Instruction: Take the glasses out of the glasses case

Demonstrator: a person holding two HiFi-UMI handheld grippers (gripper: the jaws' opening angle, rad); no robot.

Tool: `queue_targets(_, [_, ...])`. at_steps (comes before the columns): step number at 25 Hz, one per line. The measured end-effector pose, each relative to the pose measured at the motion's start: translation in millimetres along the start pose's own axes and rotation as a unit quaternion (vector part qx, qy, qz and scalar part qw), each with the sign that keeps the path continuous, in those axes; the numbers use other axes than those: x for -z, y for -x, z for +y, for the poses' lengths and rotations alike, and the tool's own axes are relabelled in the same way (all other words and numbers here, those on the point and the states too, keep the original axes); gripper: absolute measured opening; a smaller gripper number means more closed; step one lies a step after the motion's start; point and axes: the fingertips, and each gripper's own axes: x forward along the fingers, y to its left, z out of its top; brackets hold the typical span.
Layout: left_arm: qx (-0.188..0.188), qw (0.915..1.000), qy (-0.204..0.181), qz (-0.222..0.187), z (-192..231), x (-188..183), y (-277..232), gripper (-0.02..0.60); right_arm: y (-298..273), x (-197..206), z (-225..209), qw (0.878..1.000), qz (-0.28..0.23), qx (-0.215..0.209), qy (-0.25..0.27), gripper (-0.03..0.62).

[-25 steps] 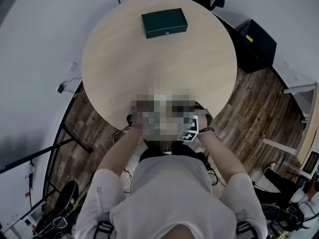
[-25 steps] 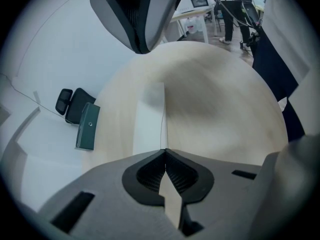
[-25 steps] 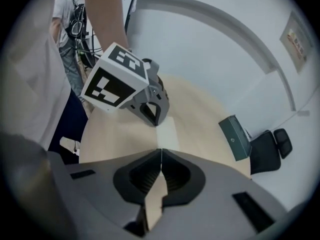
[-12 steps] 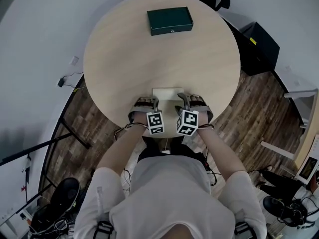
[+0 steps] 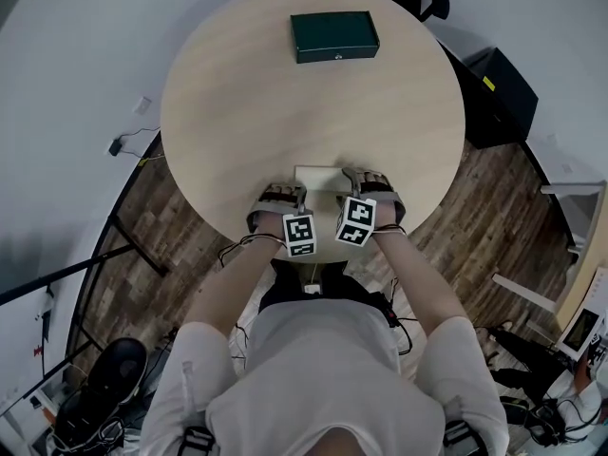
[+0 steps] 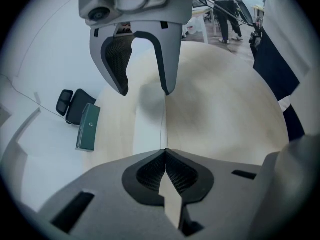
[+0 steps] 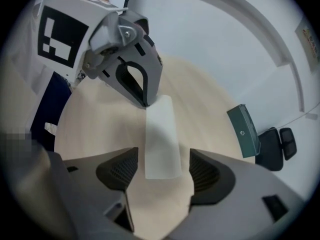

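Right gripper [image 7: 162, 159]: jaws wide apart and just been opening. Nothing is gripped.
Between right jaws: near end of a white sheet [image 7: 161, 134], lying flat. Both pads stand clear of its edges.
Right gripper, head view [image 5: 353, 180]: at the sheet's [image 5: 318, 177] right end, pointing steeply down.
Right gripper, seen from the left gripper view [image 6: 145, 91]: jaws apart above the sheet's [image 6: 149, 129] far end.
Left gripper [image 6: 165, 151]: jaws fully together, no gap between the pads.
Left tips: at the sheet's long edge, which runs straight into the line where the jaws meet. I cannot tell whether the sheet is pinched or only touched.
Left gripper, head view [image 5: 293, 196]: at the sheet's left end, opposite the right gripper.
Left gripper, seen from the right gripper view [image 7: 142, 96]: tip down on the sheet's far corner.
Sheet: flat on the table [image 5: 237, 112], at the rim nearest the person.
Glasses case [image 5: 334, 36]: dark green, lid down, well beyond the sheet on the table's far side. Neither gripper touches it.
Case, gripper views: left of the sheet in the left view [image 6: 87, 126], right of it in the right view [image 7: 243, 131].
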Motion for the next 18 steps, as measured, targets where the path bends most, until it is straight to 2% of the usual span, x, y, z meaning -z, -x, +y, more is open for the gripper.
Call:
queue_targets(10, [-0.001, 1.0000, -0.005, -0.001, 2.8, 0.5, 2.4, 0.009, -27.6, 1.0, 3.2, 0.998, 0.019, -0.034, 0.040, 0.278])
queue_targets(18, [-0.001, 1.0000, -0.004, 0.000, 1.5, 0.8, 0.8, 0.009, -32.2, 2.4, 3.5, 0.997, 0.025, -0.059, 0.031, 0.276])
